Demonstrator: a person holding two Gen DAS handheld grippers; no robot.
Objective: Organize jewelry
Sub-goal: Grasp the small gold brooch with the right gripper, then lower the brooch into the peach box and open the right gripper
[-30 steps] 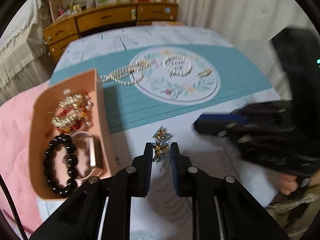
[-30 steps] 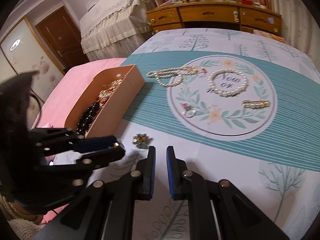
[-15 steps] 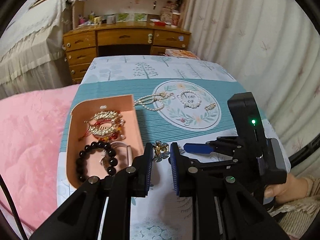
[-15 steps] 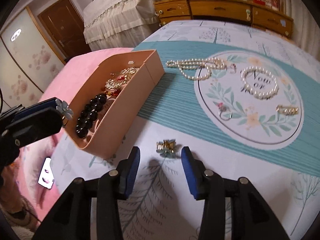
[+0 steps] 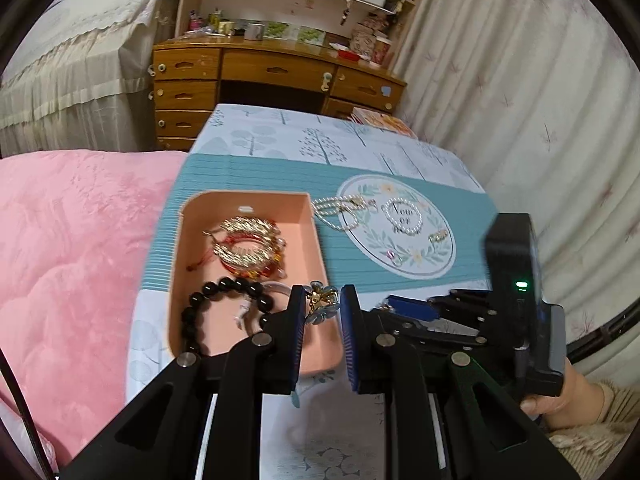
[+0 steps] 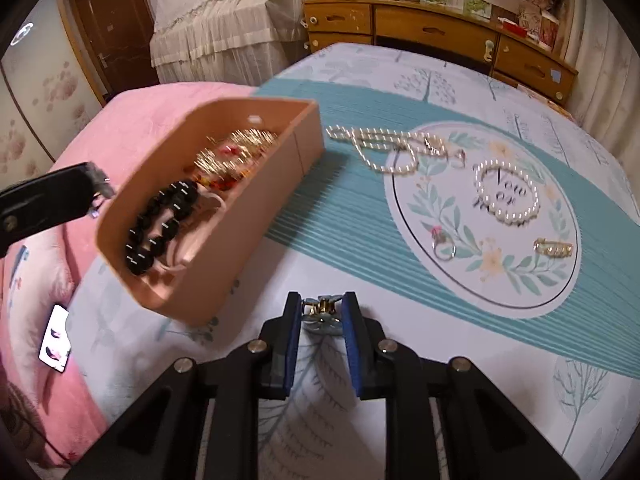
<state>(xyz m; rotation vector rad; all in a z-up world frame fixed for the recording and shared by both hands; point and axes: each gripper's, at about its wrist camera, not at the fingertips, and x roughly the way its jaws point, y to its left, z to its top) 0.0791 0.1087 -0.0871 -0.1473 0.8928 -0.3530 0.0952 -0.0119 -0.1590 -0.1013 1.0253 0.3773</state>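
Left tongs [image 5: 323, 300]: clamped on a small gold-and-pale-blue flower clip [image 5: 320, 312], held in the air over the near right corner of the pink box [image 5: 248, 200]. The clip hangs from the pad tips only.

Right tongs [image 6: 322, 308]: jaws have just been closing. A second flower clip [image 6: 322, 318] sits between them on the tabletop [image 6: 400, 360], near the front edge and just right of the box. Both pads appear to touch it, so I read this as a grip, though a shallow one.

Box: at the left edge of the tabletop, beside the pink blanket [image 5: 60, 240]. It already holds a black bead bracelet [image 5: 224, 308] and gold-and-red pieces [image 5: 248, 248].

Loose on the tabletop, toward the far right: pearl necklace [image 6: 380, 148], pearl bracelet [image 6: 506, 192], ring [image 6: 443, 246], gold bar clip [image 6: 554, 248].

Risks, as judged:
- The left clip is over the corner, not the middle. Released here, it may strike the rim and bounce onto the tabletop or blanket.
- The right grip is at the very tips on an uneven metal shape, so a quick lift could twist the clip out.
- The two tongs are close together near the box. If both head for it at once, they may knock each other or shove the box toward the left edge.
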